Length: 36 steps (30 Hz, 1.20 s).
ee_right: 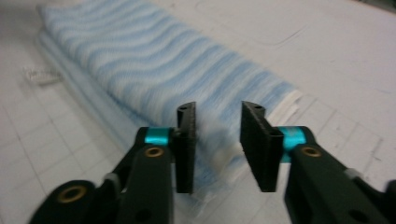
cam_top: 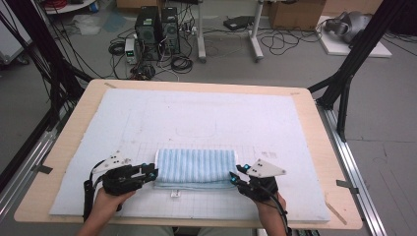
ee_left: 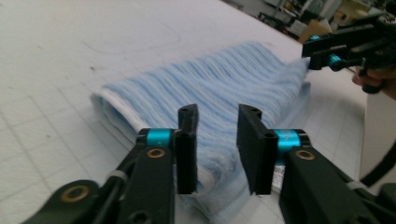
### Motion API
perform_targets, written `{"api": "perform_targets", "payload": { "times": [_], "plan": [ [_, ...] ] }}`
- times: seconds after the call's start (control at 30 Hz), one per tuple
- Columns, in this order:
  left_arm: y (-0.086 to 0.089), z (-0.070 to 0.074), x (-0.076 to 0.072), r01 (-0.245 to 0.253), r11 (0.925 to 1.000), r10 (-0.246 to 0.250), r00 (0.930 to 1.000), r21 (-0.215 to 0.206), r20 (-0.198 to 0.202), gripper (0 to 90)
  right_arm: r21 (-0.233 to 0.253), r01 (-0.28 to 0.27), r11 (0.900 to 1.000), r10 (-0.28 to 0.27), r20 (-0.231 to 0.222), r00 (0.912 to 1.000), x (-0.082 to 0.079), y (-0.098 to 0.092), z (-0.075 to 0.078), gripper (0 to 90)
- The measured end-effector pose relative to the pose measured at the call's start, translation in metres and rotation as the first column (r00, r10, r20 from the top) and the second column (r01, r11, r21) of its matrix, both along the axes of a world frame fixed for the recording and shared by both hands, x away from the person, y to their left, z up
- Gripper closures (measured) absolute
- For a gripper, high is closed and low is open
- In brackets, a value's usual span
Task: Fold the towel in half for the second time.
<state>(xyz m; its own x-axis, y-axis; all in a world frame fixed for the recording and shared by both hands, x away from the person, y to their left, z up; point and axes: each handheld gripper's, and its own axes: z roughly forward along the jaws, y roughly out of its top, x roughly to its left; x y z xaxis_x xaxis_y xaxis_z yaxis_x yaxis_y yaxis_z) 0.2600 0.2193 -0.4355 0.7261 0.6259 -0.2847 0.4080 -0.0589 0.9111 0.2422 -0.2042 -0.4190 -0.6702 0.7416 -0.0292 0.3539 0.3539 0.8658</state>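
Two hand-held grippers, left [cam_top: 153, 173] and right [cam_top: 235, 178], jaws apart, flank one folded blue towel [cam_top: 195, 166].

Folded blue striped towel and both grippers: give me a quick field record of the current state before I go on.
object: folded blue-and-white striped terry towel, flat
surface: pale foam mat with printed grid, on a wooden table
left gripper: open, at towel's left end
right gripper: open, at towel's right end
grip: towel end lies between the open jaws in each gripper view; not clamped
small white tag: on the mat by the towel's near edge
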Motion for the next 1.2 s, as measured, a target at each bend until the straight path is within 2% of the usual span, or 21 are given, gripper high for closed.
{"api": "perform_targets", "payload": {
  "times": [0.07, 0.13, 0.2, 0.27, 0.33, 0.43, 0.53, 0.7, 0.77, 0.83, 0.9, 0.97, 1.07, 1.2],
  "plan": [
    [0.001, 0.002, 0.005, -0.017, 0.9998, 0.017, 0.9998, 0.005, 0.011, 61.1, 0.057, 0.029, 0.998, -0.030, 0.015, 0.9994, 0.002, -0.003, 0.005, 57.3],
    [-0.002, 0.002, 0.011, -0.015, 0.9998, 0.015, 0.9996, 0.011, 0.026, 60.7, 0.056, 0.038, 0.998, -0.039, 0.026, 0.9989, 0.007, 0.000, 0.009, 57.4],
    [-0.007, 0.000, 0.015, -0.007, 0.9996, 0.006, 0.9998, 0.026, 0.018, 62.4, 0.029, 0.040, 0.999, -0.040, 0.026, 0.9988, 0.013, 0.006, 0.010, 57.9],
    [-0.013, -0.004, 0.018, 0.002, 0.9980, -0.002, 1.0000, 0.063, -0.006, 65.7, -0.004, 0.032, 0.999, -0.032, 0.002, 0.9995, 0.019, 0.014, 0.005, 59.0],
    [-0.018, -0.008, 0.018, 0.016, 0.9939, -0.012, 0.9993, 0.109, -0.037, 69.1, -0.051, 0.023, 0.998, -0.024, -0.022, 0.9995, 0.023, 0.020, -0.002, 59.3],
    [-0.022, -0.013, 0.015, 0.021, 0.9856, -0.012, 0.9986, 0.168, -0.052, 71.6, -0.099, 0.010, 0.995, -0.016, -0.064, 0.9978, 0.023, 0.025, -0.012, 59.6],
    [-0.023, -0.015, 0.014, 0.017, 0.9801, -0.003, 0.9973, 0.198, -0.073, 72.7, -0.145, -0.009, 0.989, -0.007, -0.106, 0.9943, 0.021, 0.026, -0.017, 59.6],
    [-0.025, -0.015, 0.012, 0.015, 0.9730, 0.003, 0.9969, 0.230, -0.078, 73.8, -0.141, -0.016, 0.990, -0.002, -0.125, 0.9922, 0.019, 0.021, -0.019, 59.5],
    [-0.022, -0.012, 0.012, -0.007, 0.9767, 0.022, 0.9975, 0.214, -0.067, 73.4, -0.107, -0.012, 0.994, -0.001, -0.115, 0.9934, 0.017, 0.018, -0.016, 57.2],
    [-0.016, -0.009, 0.012, -0.031, 0.9871, 0.036, 0.9990, 0.157, -0.028, 66.8, -0.048, 0.007, 0.999, -0.011, -0.089, 0.9960, 0.015, 0.012, -0.010, 53.1],
    [-0.010, -0.005, 0.011, -0.057, 0.9924, 0.055, 0.9983, 0.109, 0.018, 59.7, -0.002, 0.030, 1.000, -0.030, -0.055, 0.9980, 0.013, 0.006, -0.004, 47.1],
    [-0.003, -0.001, 0.012, -0.069, 0.9951, 0.067, 0.9969, 0.070, 0.042, 55.0, 0.021, 0.050, 0.999, -0.049, -0.043, 0.9979, 0.013, -0.002, 0.000, 44.3],
    [0.007, 0.003, 0.013, -0.121, 0.9920, 0.117, 0.9900, 0.037, 0.079, 42.8, 0.033, 0.075, 0.997, -0.074, -0.028, 0.9969, 0.012, -0.015, 0.003, 37.5],
    [0.016, 0.009, 0.013, -0.175, 0.9847, 0.174, 0.9807, -0.001, 0.089, 21.5, 0.045, 0.101, 0.994, -0.101, -0.013, 0.9948, 0.011, -0.033, 0.006, 17.2]
  ]
}}
